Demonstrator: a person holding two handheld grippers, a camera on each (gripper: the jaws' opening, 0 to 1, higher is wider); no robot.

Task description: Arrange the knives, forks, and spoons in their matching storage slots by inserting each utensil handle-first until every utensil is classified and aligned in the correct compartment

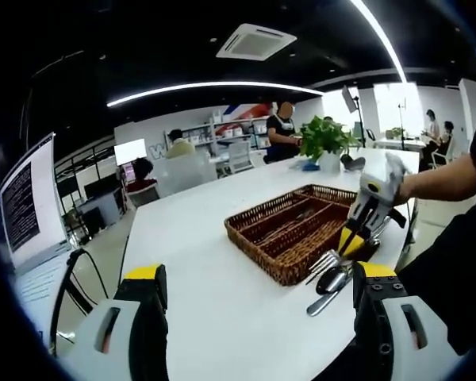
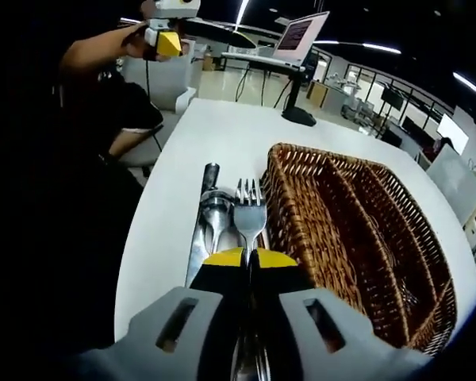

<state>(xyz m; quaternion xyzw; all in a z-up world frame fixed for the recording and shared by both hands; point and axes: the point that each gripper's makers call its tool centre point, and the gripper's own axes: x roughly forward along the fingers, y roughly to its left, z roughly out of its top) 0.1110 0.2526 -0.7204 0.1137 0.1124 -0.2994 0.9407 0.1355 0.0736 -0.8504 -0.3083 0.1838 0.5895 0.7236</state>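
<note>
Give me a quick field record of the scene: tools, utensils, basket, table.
right tool: jaws closed on the silver metal fork, which lies beside the basket
left tool: jaws wide apart, holding nothing, raised over the table
utensils outside basket: fork, silver metal spoon and silver metal knife, side by side
brown wicker divided basket: a few utensils inside, types unclear
white table: carries the basket and a potted green plant

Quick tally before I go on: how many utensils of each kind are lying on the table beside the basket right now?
Fork: 1
Spoon: 1
Knife: 1
Total: 3, bunched together on the table just outside the wicker basket. The right gripper is shut over the bunch; which utensil it actually pinches is unclear.
</note>
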